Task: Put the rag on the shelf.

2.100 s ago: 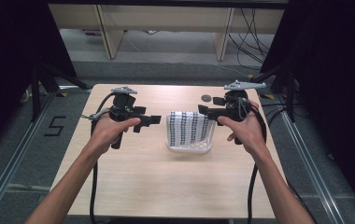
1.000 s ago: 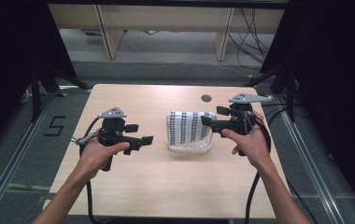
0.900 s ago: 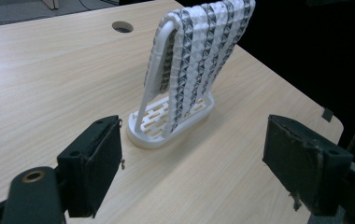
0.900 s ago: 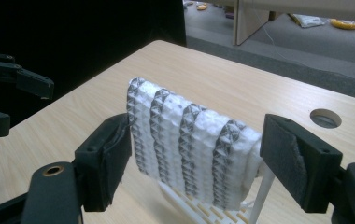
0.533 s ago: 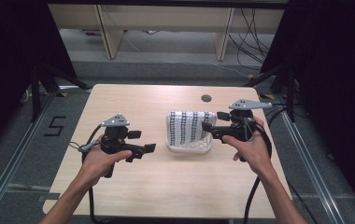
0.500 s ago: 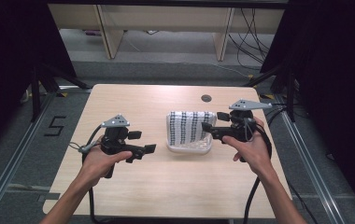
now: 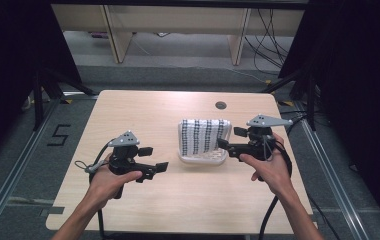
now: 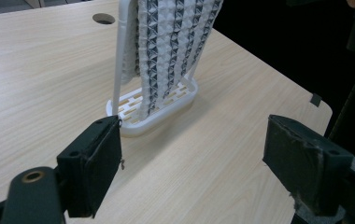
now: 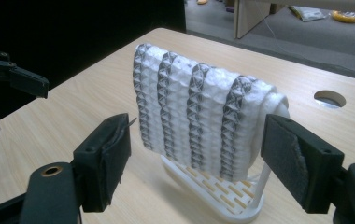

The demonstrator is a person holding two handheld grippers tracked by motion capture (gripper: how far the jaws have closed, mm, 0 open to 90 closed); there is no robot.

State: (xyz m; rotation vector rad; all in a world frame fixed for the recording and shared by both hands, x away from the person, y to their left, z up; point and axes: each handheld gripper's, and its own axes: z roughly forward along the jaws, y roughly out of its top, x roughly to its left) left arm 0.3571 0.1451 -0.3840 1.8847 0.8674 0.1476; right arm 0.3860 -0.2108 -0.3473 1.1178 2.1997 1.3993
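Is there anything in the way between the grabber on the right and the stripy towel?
No. The right gripper has its jaws open, pointing straight at the towel hanging on its white rack, with just bare table below.

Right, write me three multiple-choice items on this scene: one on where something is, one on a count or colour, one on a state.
1. Where does the patterned cloth sit?
A. Flat on the table
B. Draped over the white rack
C. Held in a gripper

2. How many round holes show in the table top?
A. One
B. Two
C. Three

3. How do the right gripper's jaws stand?
A. Shut on the cloth
B. Shut on nothing
C. Open, either side of the cloth

Key: 1 B, the cloth hangs folded over the rack's top bar in both gripper views. 2 A, the high view shows a single hole behind the rack. 3 C, the right gripper view shows both jaws spread wide, apart from the cloth.
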